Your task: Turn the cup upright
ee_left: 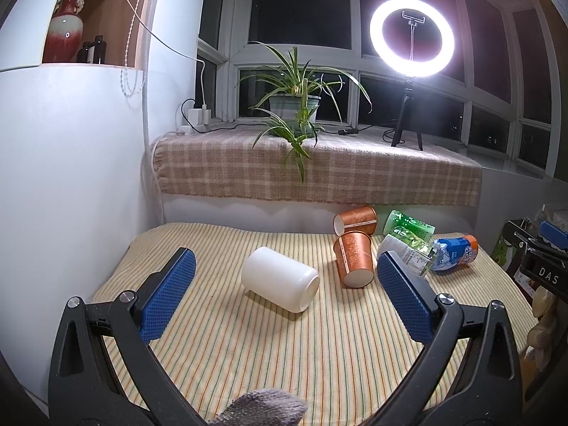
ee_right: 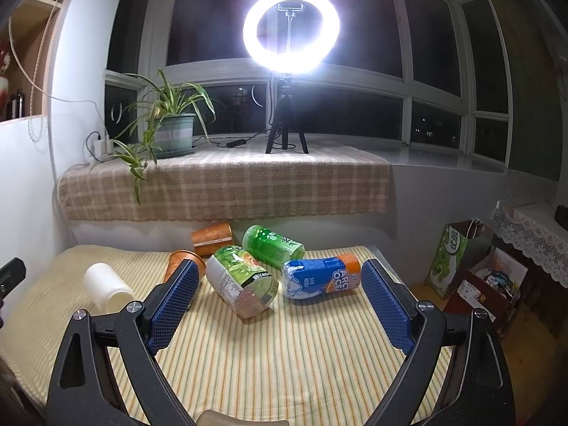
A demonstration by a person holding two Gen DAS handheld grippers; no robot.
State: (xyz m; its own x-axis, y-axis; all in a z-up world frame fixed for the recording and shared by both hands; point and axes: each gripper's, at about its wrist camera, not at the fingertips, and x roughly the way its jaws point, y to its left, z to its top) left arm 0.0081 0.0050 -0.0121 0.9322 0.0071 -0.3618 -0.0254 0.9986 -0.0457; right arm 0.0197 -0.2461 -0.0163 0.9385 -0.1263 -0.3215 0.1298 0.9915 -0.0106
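Left wrist view: the left gripper (ee_left: 285, 277) was held low over the striped cloth (ee_left: 284, 355), pointing toward the window ledge and tilted slightly downward. A grey knitted glove (ee_left: 262, 408) showed at the bottom edge, behind the frame. The white cup (ee_left: 280, 278) lay on its side on the cloth, between the lines of the two blue pads (ee_left: 167, 294) but ahead of them, apart from both. The end facing the camera looked like its base, though this could not be confirmed. The jaws stood wide apart and held nothing. Bare cloth lay to the cup's left and in front of it. To its right, an orange paper cup (ee_left: 355, 259) lay tipped close by, with a second orange cup (ee_left: 356, 220) behind it against the wall. The right pad partly covered a green-labelled bottle (ee_left: 411, 245).

Right wrist view: the right gripper (ee_right: 278, 298) was likewise low and levelled at the ledge. Its jaws were wide apart and empty. Between them, ahead of the pads, lay a green bottle (ee_right: 241, 284) and a blue bottle (ee_right: 319, 277), neither touched. Another green bottle (ee_right: 271, 245) lay behind. The white cup (ee_right: 106, 285) lay on its side at far left, outside the left pad. The cloth's right edge fell close beside the right pad, with a green bag (ee_right: 449, 259) on the floor beyond it.
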